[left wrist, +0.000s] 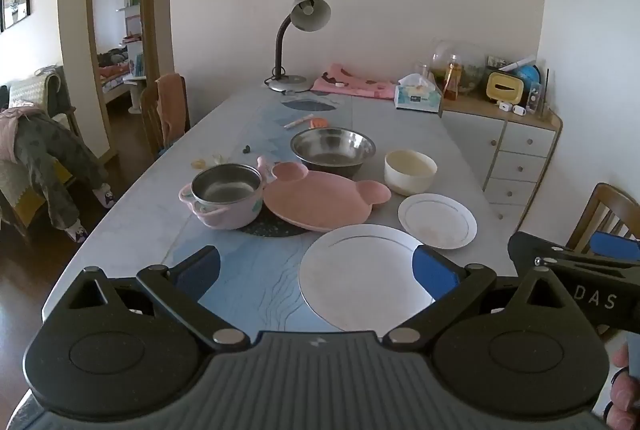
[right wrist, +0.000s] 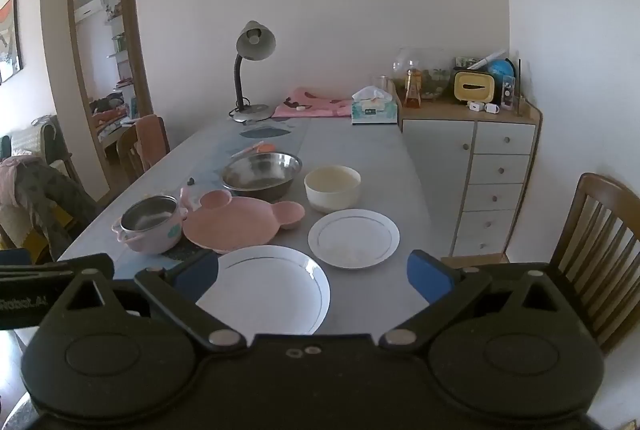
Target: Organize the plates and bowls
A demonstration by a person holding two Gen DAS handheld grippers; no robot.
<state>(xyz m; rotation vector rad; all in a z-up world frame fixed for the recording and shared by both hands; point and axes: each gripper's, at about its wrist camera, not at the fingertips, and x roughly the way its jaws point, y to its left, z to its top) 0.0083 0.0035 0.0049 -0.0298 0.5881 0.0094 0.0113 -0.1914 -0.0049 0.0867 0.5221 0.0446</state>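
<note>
**A:** ok so what's on the table (left wrist: 132, 222) right now? Going by the left wrist view.

**B:** Big plate (left wrist: 360, 278) sits bottom centre, closest to the camera. Small plate (left wrist: 438, 220) is just up and right of it, close, but I can't tell if the rims touch. Pink plate (left wrist: 320, 199) with the mouse ears is mid-frame, left of the small one, resting partly on a dark mat (left wrist: 272, 228). Pot (left wrist: 224, 195) with pink handles is touching the pink plate's left edge. Steel bowl (left wrist: 333, 149) is behind the pink plate, and the cream bowl (left wrist: 410, 169) is to the right of it, above the small plate.

**A:** and the grippers?

**B:** Left gripper (left wrist: 318, 270) is spread wide, nothing between the blue pads. It hangs over the near edge of the table, with the right pad in front of the big plate's right rim. Right gripper (right wrist: 312, 278) is the same deal in its own view: jaws wide apart, empty, big plate low centre-left behind the left pad.

**A:** anything else back there?

**B:** Lamp (left wrist: 298, 41) at the far end upper centre, tissue box (left wrist: 418, 95) to its right, a cabinet (left wrist: 520, 149) at right.
</note>
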